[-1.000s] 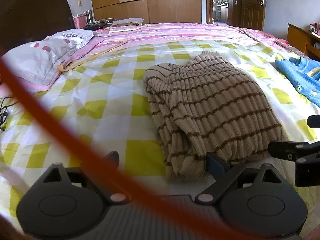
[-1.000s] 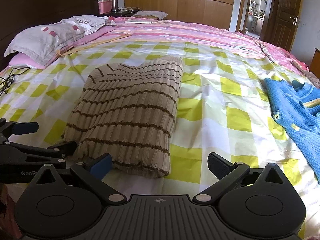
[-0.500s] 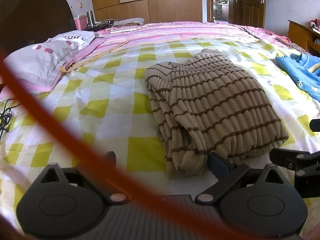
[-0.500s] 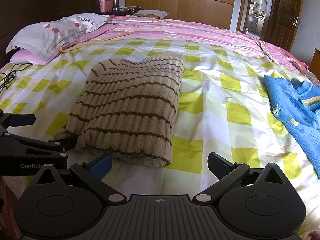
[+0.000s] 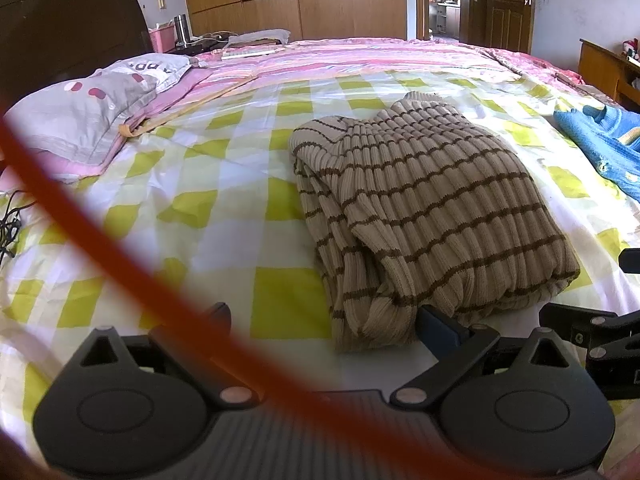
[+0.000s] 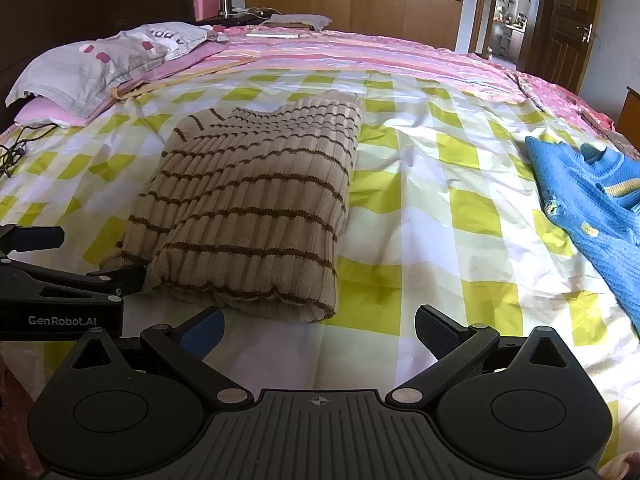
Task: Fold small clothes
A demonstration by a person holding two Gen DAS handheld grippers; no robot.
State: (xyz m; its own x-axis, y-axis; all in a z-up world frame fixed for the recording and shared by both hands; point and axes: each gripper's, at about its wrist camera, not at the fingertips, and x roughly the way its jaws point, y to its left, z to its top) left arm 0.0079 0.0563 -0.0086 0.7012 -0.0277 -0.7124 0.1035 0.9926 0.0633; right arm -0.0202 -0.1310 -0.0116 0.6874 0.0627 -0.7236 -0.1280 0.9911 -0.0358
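Left gripper point(image 5: 324, 320) jaws spread wide, nothing between them, low at the near edge of the bed; its right finger point(image 5: 438, 324) sits just at the near hem of the folded beige ribbed-knit sweater with thin brown stripes point(image 5: 432, 204). Right gripper point(image 6: 318, 326) likewise spread and empty, just near of the same hem. Sweater lies mid-bed on the yellow-and-white checked cotton sheet point(image 6: 420, 184), folded into a thick rough rectangle.

Risks, as a judgement: the left side shows loose stacked layers with a sleeve edge bulging out, so a pinch on the top layer only would peel the fold open. The knit is soft and stretchy and will sag and skew if lifted by one corner. The sheet is thin and wrinkled, so a low grab could catch it too. A blurred orange cable point(image 5: 100, 232) crosses the left camera's lens and hides the left finger.

Far right, a crumpled blue knit garment point(image 6: 592, 208) waits, unfolded. Grey pillow point(image 5: 80, 116) far left.
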